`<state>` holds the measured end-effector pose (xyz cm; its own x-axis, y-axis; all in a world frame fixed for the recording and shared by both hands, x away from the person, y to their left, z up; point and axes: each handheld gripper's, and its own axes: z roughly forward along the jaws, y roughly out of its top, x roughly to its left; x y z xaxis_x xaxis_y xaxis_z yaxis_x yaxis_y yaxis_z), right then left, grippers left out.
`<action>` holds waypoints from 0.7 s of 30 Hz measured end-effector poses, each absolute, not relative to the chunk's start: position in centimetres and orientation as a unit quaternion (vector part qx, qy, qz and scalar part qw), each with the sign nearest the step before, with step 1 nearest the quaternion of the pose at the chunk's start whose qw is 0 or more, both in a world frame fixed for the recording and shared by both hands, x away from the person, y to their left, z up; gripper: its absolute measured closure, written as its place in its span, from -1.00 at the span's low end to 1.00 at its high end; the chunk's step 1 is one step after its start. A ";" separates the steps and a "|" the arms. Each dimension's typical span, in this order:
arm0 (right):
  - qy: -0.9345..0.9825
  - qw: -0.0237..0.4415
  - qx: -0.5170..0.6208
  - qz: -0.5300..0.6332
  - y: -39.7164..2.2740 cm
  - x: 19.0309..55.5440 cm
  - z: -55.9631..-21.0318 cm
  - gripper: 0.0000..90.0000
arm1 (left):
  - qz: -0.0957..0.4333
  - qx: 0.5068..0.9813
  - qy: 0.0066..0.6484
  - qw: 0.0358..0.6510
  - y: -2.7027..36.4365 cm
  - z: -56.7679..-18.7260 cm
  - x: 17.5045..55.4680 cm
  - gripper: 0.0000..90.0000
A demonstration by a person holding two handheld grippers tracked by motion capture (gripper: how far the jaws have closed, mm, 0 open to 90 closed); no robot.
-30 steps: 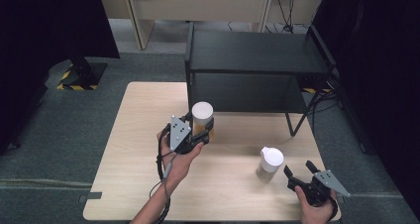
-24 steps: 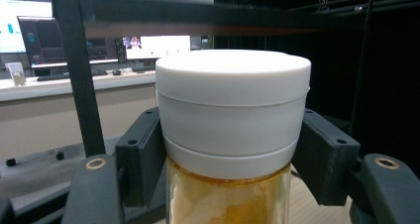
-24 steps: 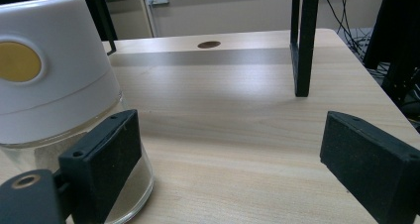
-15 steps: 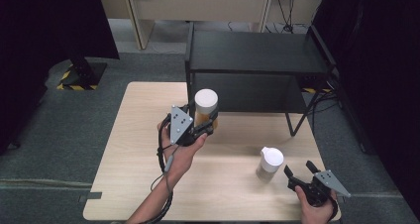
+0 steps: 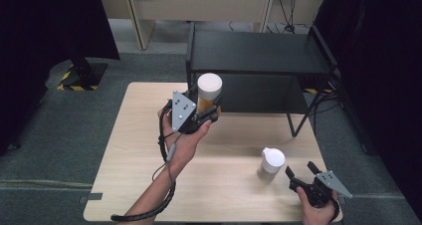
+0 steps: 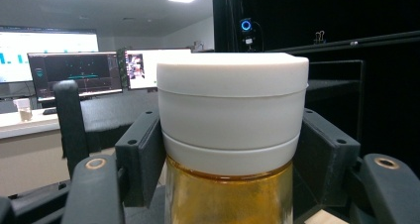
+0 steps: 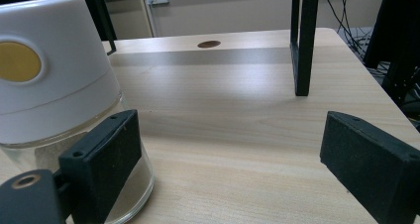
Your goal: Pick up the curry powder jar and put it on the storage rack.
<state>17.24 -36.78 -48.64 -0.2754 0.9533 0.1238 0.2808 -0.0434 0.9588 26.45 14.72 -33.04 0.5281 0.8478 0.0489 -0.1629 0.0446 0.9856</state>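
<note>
A pale wooden tabletop (image 5: 129, 155) carries a black two-level metal shelf (image 5: 254, 53) at its far right. In front of the shelf, the left gripper (image 5: 211, 107) holds an amber jar with a white lid (image 5: 209, 91) off the tabletop; its jaws press on both sides of the jar, just below the lid. The jar stands upright, its long axis vertical, and its amber contents fill the part that shows under the lid. The shelf lies just beyond the jar, so this hand is the nearer one to it, and the likely next move is to set the jar there. Near the front right edge stands a clear jar with a white dispenser cap (image 5: 271, 164), upright, contents hard to tell. The right gripper (image 5: 301, 171) rests just beside it, jaws wide apart with nothing between them, one jaw close to the glass.
</note>
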 end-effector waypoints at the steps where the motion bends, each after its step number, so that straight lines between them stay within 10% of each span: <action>1: 0.610 0.326 0.506 0.516 -36.8 17.2 -48.6 -0.80 | 0.384 0.575 0.298 0.658 14.7 -32.9 26.5 -0.24; 21: 0.608 0.325 0.507 0.517 -36.9 17.2 -48.7 -0.80 | 0.379 0.561 0.306 0.669 14.3 -28.2 27.8 -0.24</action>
